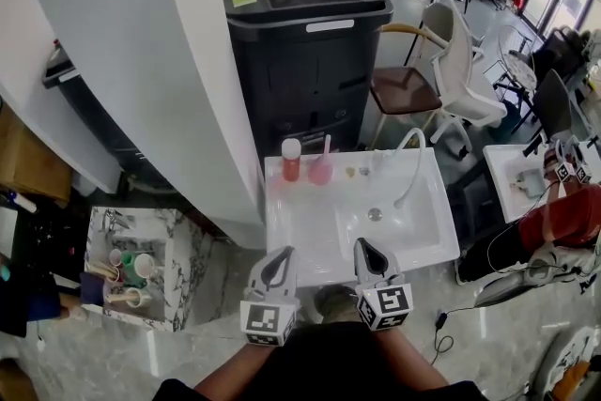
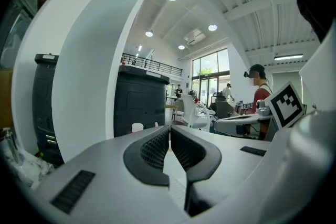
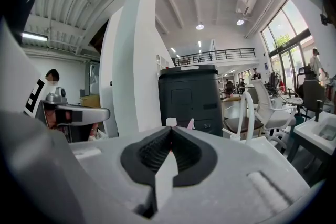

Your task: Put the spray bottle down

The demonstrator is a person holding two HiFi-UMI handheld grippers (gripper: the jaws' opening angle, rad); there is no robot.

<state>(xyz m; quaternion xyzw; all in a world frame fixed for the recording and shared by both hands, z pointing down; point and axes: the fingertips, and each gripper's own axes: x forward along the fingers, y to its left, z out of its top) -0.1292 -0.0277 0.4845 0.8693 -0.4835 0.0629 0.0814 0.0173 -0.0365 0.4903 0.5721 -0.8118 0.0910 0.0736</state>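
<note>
Seen along my left tongs (image 2: 169,131), the bottles sit almost wholly behind the tongs' own body. Along my right tongs (image 3: 170,134), only a white cap and a pink tip peek over. Small bits on the sink's back edge are too tiny to name. Both tongs are pressed together, holding nothing. The pink spray bottle (image 1: 321,169) stands upright at the back left of the white sink counter (image 1: 282,230), just beside a red bottle (image 1: 291,160). Behind stands a dark grey bin (image 1: 305,42), and a grey floor (image 1: 488,333) lies around.
</note>
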